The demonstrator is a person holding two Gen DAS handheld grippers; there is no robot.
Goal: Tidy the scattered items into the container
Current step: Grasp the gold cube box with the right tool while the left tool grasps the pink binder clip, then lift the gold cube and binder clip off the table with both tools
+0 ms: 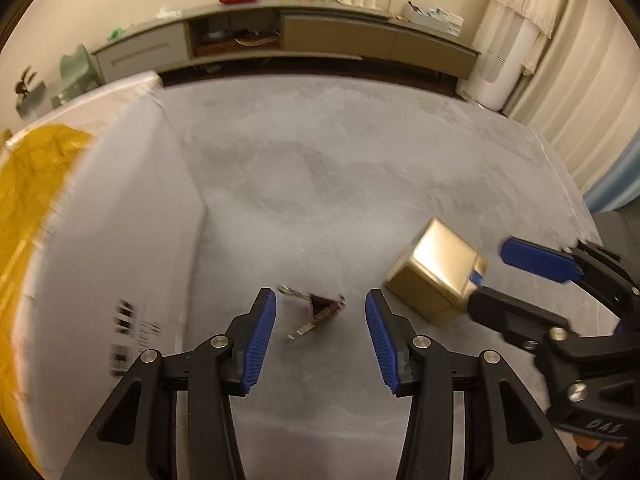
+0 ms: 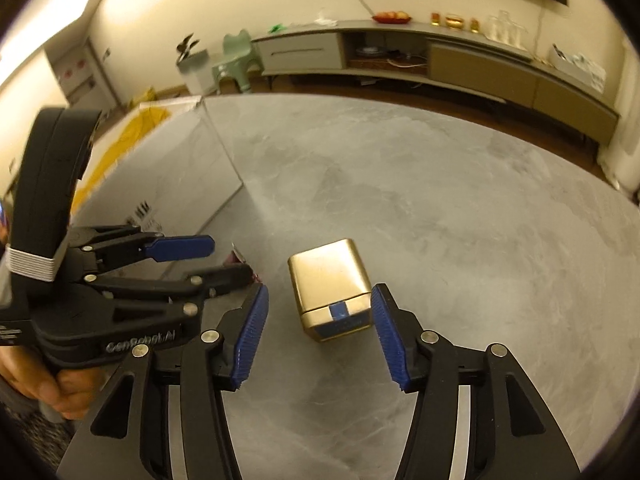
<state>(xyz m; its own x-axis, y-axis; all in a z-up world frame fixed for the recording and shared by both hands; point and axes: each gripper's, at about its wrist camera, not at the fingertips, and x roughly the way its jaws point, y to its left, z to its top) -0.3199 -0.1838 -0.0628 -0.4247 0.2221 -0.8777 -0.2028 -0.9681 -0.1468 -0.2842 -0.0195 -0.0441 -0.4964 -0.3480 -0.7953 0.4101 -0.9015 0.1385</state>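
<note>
Gold box [image 2: 330, 288] framed by spread right gripper [image 2: 320, 320] jaws for pickup | left gripper [image 1: 320, 330] jaws open over small wrapper [image 1: 316, 308] | container [image 1: 132, 216] alongside.

My left wrist view looks forward and down, close over the grey worktop [image 1: 340, 160]; my right wrist view does likewise from just beside it. Both share the gold box [image 1: 436, 270] [image 2: 332, 286] (and the far sideboard [image 1: 340, 36] [image 2: 480, 64]).
</note>
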